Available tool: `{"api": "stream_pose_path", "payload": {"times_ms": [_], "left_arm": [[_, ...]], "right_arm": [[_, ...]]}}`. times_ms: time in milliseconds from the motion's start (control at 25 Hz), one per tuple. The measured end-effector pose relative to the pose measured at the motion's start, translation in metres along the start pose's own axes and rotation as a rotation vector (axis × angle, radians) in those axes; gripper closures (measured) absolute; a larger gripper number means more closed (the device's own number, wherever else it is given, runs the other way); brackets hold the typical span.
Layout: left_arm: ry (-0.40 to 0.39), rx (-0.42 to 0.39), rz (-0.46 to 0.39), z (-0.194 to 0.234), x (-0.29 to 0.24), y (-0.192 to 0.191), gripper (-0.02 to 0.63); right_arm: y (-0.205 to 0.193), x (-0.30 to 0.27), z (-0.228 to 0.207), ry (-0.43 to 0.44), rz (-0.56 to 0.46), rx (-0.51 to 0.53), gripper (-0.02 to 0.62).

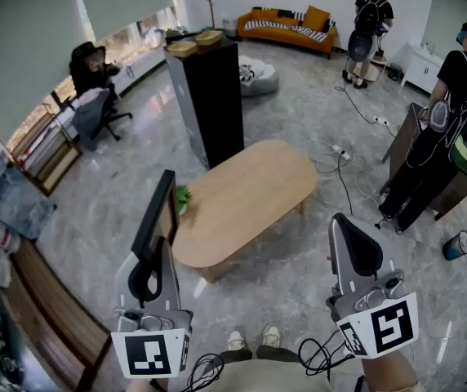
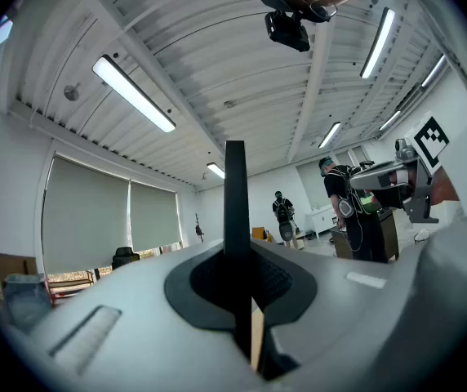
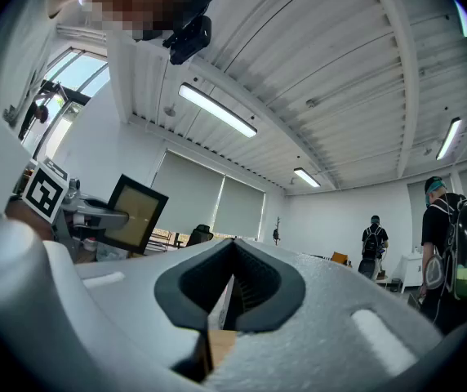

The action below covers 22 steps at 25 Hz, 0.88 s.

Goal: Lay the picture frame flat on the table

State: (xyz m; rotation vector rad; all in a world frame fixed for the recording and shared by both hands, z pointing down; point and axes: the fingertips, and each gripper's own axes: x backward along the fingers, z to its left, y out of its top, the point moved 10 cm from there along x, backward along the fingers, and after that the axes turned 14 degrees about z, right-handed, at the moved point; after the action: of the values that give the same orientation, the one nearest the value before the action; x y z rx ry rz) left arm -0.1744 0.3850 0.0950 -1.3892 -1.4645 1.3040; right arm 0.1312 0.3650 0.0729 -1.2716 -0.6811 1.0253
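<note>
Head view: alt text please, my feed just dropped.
The left gripper is shut on a black picture frame, holding it upright by the oval wooden table. The right gripper is shut and empty.

The table lies in the middle of the floor, ahead of the person's shoes. The left gripper sits at the near left with the picture frame upright between its closed jaws, edge toward the person, before the table's left end. The right gripper sits at the near right, well apart from it, jaws together on nothing. Behind the table stands a cabinet with 2 bowls on top. A sofa lies along the far wall, an office chair sits left by the windows, and 2 people stand at the right.
</note>
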Motion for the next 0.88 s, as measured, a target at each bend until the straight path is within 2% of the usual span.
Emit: {"api": "stream_pose_path", "payload": {"times_ms": [360, 880], "left_arm": [[0.007, 0.002, 0.014, -0.004, -0.011, 0.002, 0.574], [0.050, 0.001, 0.032, -0.041, -0.026, 0.009, 0.574]], "right_arm": [[-0.007, -0.008, -0.014, 0.010, -0.008, -0.037, 0.594], [-0.028, -0.009, -0.054, 0.055, 0.002, -0.032, 0.594]]}}
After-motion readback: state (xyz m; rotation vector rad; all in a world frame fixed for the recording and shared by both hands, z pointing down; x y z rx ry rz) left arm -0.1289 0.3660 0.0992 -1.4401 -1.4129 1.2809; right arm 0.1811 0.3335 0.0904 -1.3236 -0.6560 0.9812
